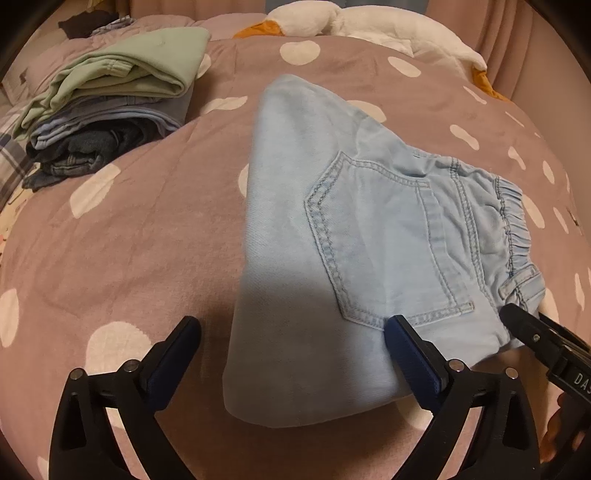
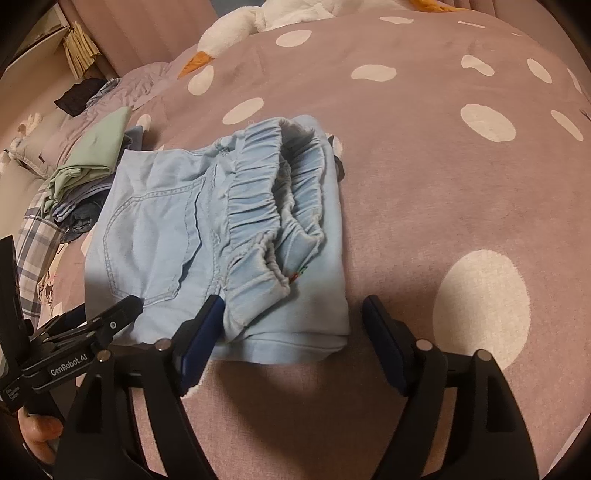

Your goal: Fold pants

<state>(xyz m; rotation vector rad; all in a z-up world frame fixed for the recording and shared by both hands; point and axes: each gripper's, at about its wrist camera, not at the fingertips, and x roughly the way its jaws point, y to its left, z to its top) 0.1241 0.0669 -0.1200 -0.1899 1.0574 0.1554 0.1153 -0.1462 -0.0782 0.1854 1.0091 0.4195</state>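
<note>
Light blue denim pants (image 1: 332, 229) lie folded on the mauve polka-dot bedspread (image 1: 129, 240), back pocket up, elastic waistband at the right. In the right wrist view the pants (image 2: 177, 236) show the gathered waistband (image 2: 266, 206) on top. My left gripper (image 1: 293, 336) is open just above the near folded edge, holding nothing. My right gripper (image 2: 293, 314) is open at the near edge below the waistband, also empty. The right gripper's finger shows in the left wrist view (image 1: 532, 332); the left gripper's finger shows in the right wrist view (image 2: 110, 317).
A stack of folded clothes (image 1: 110, 110), green on top and dark denim below, sits at the far left; it also shows in the right wrist view (image 2: 88, 173). A white plush goose (image 1: 369, 26) lies at the bed's far edge. A plaid cloth (image 2: 37, 236) lies left.
</note>
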